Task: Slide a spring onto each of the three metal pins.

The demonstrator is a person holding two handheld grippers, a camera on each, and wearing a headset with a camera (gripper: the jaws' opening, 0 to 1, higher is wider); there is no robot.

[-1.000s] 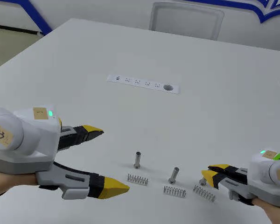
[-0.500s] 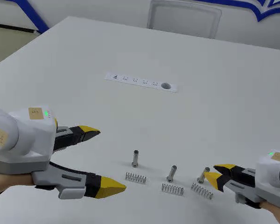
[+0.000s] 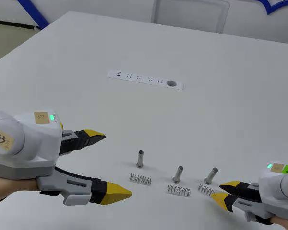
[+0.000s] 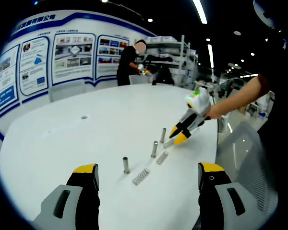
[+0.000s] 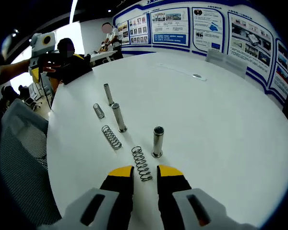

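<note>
On the white table [image 3: 240,96], three pins [image 3: 177,174] stood bare, a spring lying beside each. My right gripper [image 5: 145,170], jaws slightly parted, straddled the nearest spring's [image 5: 140,163] end; my left gripper [image 4: 148,167] gaped empty. A clumsy pinch could flick it away or topple its pin [image 5: 157,141].

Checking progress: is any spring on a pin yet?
No, all three springs lie flat on the table beside the bare upright pins.
</note>
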